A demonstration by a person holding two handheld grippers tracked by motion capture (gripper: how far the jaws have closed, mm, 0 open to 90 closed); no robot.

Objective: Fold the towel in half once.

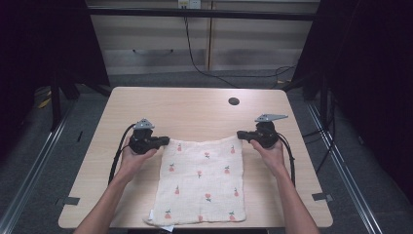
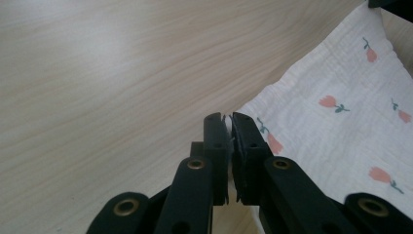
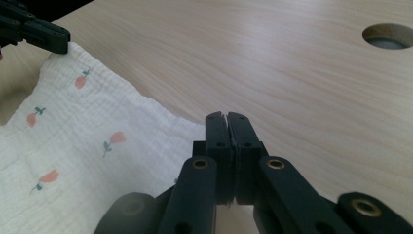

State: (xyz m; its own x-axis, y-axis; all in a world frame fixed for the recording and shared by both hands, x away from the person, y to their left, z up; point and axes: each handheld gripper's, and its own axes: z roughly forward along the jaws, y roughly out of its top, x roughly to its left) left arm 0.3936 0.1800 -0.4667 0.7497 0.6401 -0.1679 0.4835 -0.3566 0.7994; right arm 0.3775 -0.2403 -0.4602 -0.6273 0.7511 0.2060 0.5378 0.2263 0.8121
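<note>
- The white muslin cloth (image 1: 202, 183), printed with small pink tulips, lies spread near the front edge of the wooden table (image 1: 195, 105); its near edge reaches the table's front lip, where a small corner is turned under at the front left.
- Its two far corners are the ones in hand, one per gripper. That leaves the body of the cloth flat on the wood while the far edge is drawn taut between them, which looks like the start of a fold towards the person or of a lift.
- The left gripper (image 2: 228, 119) has its jaws pressed together on the far left corner; a thin sliver of white fabric shows between the pads in the left gripper view, and the cloth runs away from the jaws to the right.
- The right gripper (image 3: 227, 117) is likewise clamped on the far right corner, with the cloth's edge coming up to the jaws from the left in the right gripper view. Pinching at the very tips keeps the hold to the corners alone.
- In the high view the left gripper (image 1: 164, 141) and the right gripper (image 1: 239, 134) point inwards at each other from either side, so the far edge hangs in a shallow sag between them.
- The person's left hand (image 1: 134, 155) and right hand (image 1: 272, 150) sit outside the cloth, clear of it.
- Beyond the cloth, a round cable hole (image 1: 234, 101) is set in the tabletop, well apart from the work.
</note>
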